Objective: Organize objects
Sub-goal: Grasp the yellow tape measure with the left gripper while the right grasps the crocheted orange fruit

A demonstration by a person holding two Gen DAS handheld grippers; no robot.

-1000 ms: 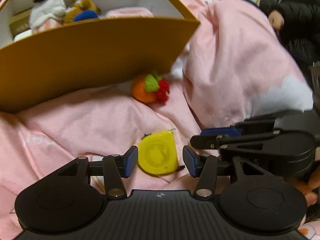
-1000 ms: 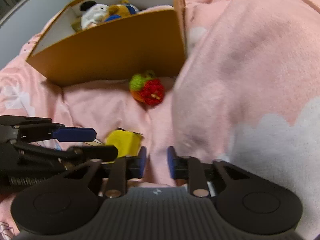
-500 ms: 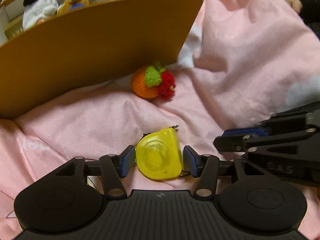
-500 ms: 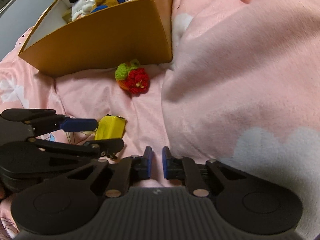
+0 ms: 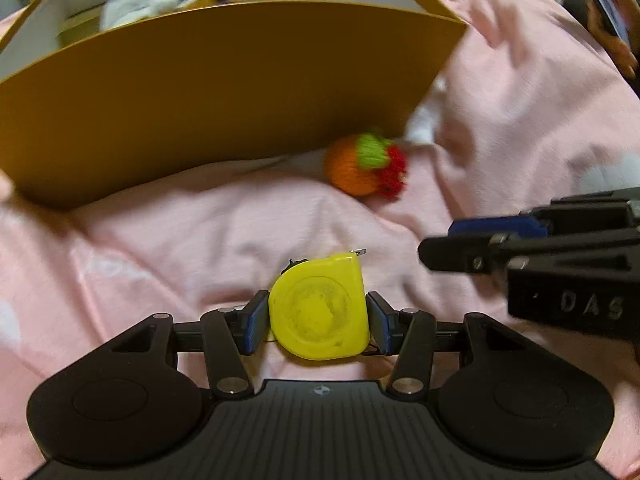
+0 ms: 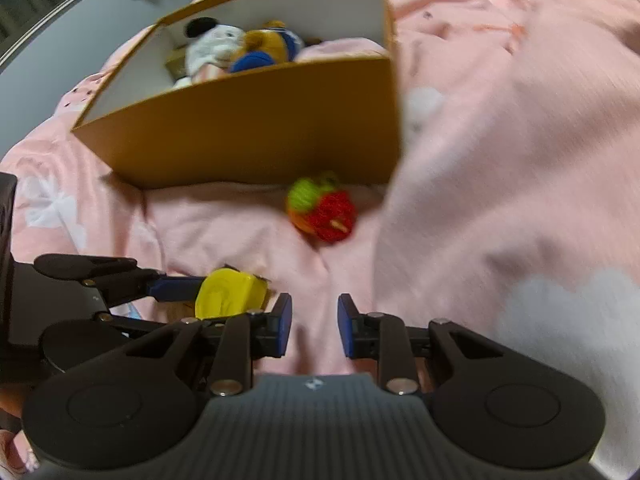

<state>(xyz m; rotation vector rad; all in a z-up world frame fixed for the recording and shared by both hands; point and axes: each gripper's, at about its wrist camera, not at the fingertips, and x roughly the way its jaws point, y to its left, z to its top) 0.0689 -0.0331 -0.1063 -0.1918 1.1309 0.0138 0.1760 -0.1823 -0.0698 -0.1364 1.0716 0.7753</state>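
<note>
left gripper (image 5: 318,322) jaws pinch the yellow tape measure (image 5: 319,312) over the pink bedding (image 5: 180,232); right gripper (image 6: 313,326) jaws spread, holding nothing, near the orange box (image 6: 256,128)

My left gripper (image 5: 318,322) is matte black plastic: a ribbed centre plate with a small round emblem, a smooth disc on either side, silver pivot pins on angled link arms, and blue pads (image 5: 256,322) lining its jaws. My right gripper (image 6: 311,326) has the same build, and its side carries raised letters reading "DAS".
</note>
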